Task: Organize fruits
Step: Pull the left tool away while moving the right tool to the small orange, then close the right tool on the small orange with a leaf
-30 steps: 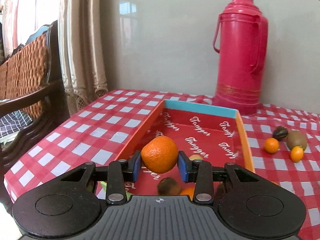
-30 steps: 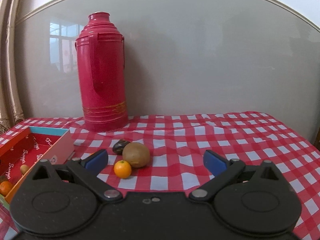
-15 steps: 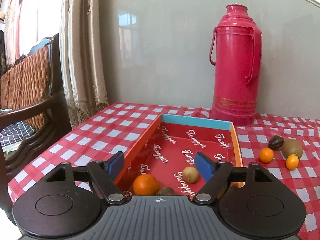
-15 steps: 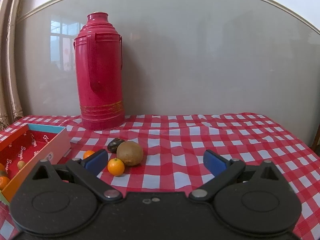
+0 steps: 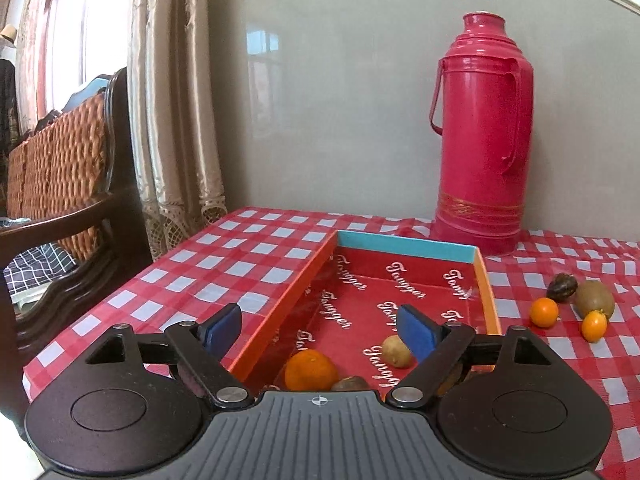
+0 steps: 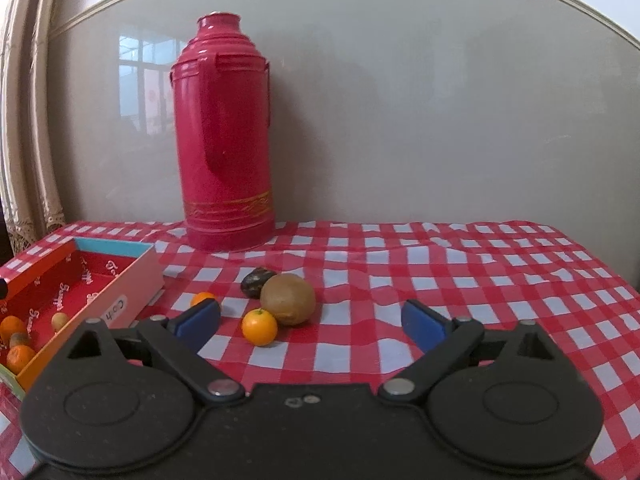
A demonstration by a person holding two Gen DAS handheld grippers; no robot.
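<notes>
A: Left gripper (image 5: 320,330) jaws spread, nothing between the pads; they have just been opening. The orange (image 5: 311,370) lies on the floor of the red box (image 5: 408,245), near corner, beside a small tan fruit (image 5: 395,351) and a dark one (image 5: 350,383) half hidden by the gripper body.

B: Right gripper (image 6: 312,320) also spread and empty, its jaws just closed a little. Four fruits are loose on the checked cloth (image 6: 480,272): kiwi (image 6: 287,299), dark fruit (image 6: 256,282), small orange (image 6: 259,327), another small orange (image 6: 203,298) partly behind the left pad.

A: Risks. Round fruit on wrinkled cloth; a pad nudging one side likely rolls it off. The kiwi touches the dark fruit, so closing on either may knock its neighbour.

B: Also the thermos (image 6: 226,140) stands behind the cluster; an overshooting reach could tip it.

A: View differences. The left wrist view shows the box interior and a chair (image 5: 60,184) by the curtain.

B: The right wrist view shows the box's outer wall with a handwritten label (image 6: 116,308), unseen from the left.
</notes>
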